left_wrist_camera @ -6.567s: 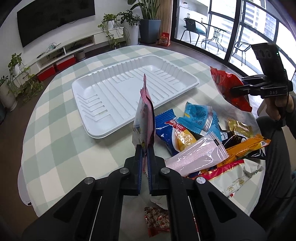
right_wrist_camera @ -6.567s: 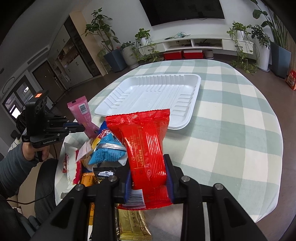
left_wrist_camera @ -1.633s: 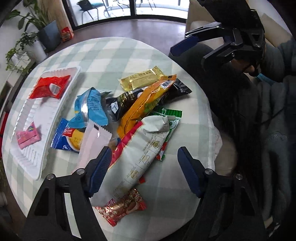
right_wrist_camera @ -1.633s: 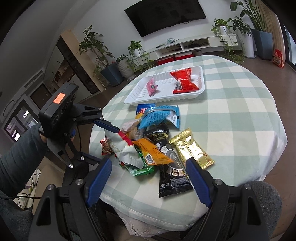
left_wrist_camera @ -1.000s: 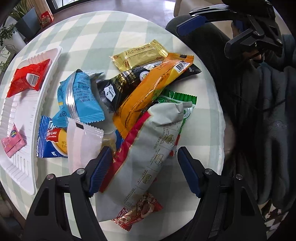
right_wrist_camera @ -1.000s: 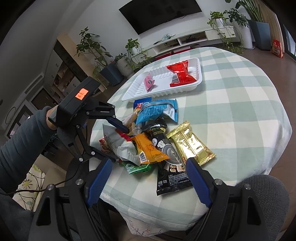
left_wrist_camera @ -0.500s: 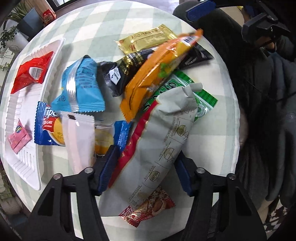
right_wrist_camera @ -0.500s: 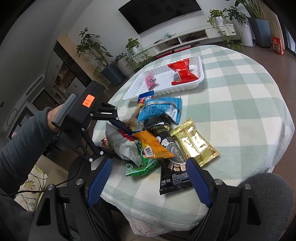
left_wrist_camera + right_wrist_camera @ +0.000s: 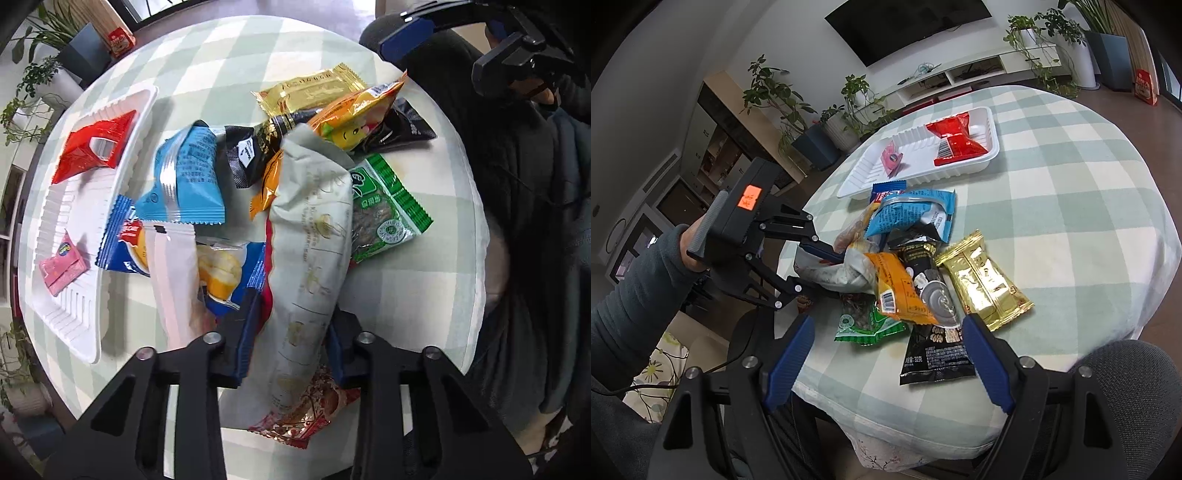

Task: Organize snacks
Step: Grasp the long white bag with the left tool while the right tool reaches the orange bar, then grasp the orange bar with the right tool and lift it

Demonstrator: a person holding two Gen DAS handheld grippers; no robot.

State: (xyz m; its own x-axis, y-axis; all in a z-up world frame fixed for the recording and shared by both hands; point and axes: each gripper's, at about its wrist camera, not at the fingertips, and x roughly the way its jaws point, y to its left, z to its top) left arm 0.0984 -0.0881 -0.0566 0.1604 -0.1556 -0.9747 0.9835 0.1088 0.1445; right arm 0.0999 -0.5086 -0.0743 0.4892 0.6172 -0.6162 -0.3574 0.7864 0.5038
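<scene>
A long pale grey snack bag lies lengthwise at the near edge of a pile of packets on a round tabletop with a green-and-white check cloth. The left claw is clamped across the bag's lower half, its blue-padded fingers pressing in on both sides.

The left wrist view looks almost straight down on the pile. Under the grey bag's tail lies a small red patterned packet. To its left are a white-pink sachet and a blue cake packet; further up, a light blue packet. To its right lies a green seed packet, with an orange packet, a black packet and a gold packet beyond. A white tray at the left edge holds a red packet and a small pink packet.

The right wrist view looks across the tabletop from the side and shows what the other cannot: the left claw reaching in nearly level from the left, held by a hand in a grey sleeve, and the room behind, with a wall television and potted plants. The tray sits at the far side of the pile.

The right claw hovers at the tabletop's near edge, spread wide and gripping nothing, its blue fingers on either side of the black packet.
</scene>
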